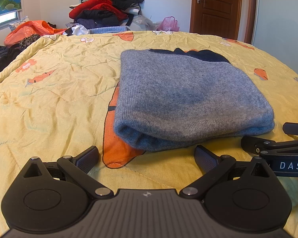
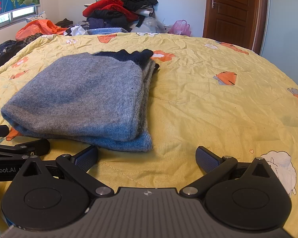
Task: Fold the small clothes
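both are matte black: the left hand-held gripper (image 1: 147, 158) and right hand-held gripper (image 2: 147, 158) have ribbed grey bases, silver pivot screws, textured dark-blue finger pads (image 1: 205, 159) and white lettering.

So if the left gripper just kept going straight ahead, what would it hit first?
Probably the folded grey knitted sweater: the open left gripper points at its near edge, over bare yellow quilt.

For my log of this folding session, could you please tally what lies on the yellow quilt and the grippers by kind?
Folded grey sweater: 1, lying flat on the yellow quilt, dark navy edge at its far side.
Grippers: 2, the left gripper and the right gripper, both open and empty, short of the sweater's near edge.
Total: 3.
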A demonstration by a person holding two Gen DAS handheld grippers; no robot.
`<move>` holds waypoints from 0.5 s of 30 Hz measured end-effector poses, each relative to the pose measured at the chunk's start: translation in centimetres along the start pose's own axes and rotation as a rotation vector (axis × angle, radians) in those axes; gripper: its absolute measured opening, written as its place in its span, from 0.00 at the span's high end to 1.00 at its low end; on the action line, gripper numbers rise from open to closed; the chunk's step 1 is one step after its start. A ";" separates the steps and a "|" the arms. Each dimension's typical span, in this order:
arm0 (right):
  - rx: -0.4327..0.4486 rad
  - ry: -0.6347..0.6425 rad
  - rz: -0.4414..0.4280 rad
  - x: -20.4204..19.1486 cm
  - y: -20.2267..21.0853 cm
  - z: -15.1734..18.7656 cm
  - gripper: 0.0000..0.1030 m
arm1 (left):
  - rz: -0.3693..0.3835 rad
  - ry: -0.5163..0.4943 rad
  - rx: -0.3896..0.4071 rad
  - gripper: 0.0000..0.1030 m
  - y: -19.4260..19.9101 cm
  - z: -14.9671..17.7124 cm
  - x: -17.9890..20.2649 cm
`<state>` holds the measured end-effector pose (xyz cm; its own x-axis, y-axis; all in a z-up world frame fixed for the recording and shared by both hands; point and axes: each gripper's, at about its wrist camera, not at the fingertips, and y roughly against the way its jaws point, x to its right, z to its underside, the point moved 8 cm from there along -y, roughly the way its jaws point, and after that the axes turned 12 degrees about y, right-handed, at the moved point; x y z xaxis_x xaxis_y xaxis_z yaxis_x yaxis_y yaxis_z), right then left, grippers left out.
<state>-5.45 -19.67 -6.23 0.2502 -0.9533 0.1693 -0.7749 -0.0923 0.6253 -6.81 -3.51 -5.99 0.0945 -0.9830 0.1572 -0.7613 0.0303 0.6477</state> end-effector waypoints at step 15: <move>0.003 -0.001 -0.002 -0.1 0.2 0.0 0.00 | -0.001 -0.001 0.002 0.00 0.1 0.1 0.0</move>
<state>-5.61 -19.59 -6.18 0.2514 -0.9533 0.1677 -0.7760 -0.0950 0.6235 -6.94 -3.52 -5.98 0.0952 -0.9832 0.1559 -0.7622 0.0288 0.6467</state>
